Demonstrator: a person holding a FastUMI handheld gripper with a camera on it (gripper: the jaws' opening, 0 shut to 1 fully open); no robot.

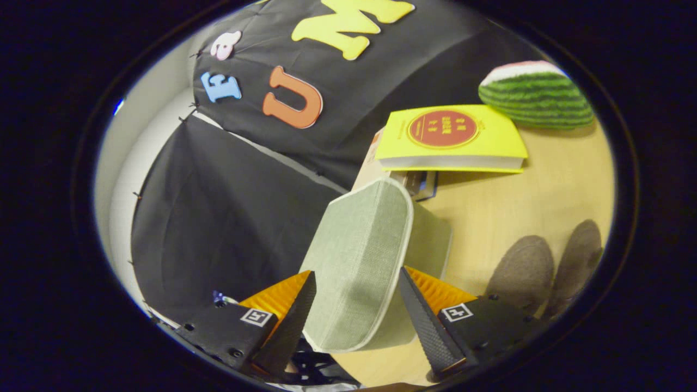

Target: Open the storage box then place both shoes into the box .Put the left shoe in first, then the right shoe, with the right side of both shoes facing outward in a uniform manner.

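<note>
The storage box (pixel 433 234) is pale green fabric with white piping and stands on the wooden table (pixel 544 185). Its lid (pixel 356 261) is raised and faces me, reaching down between the fingers. My gripper (pixel 356 272) is open, with one fingertip beside each long edge of the lid; I cannot tell whether they touch it. Two grey-brown felt shoes (pixel 525 269) (pixel 577 256) lie side by side on the table, beyond the right finger and to the right of the box.
A yellow book (pixel 452 139) lies beyond the box, partly over a dark flat object (pixel 422 182). A plush watermelon slice (pixel 536 95) sits past the book. The black cloth wall (pixel 234 207) runs close along the box's left side.
</note>
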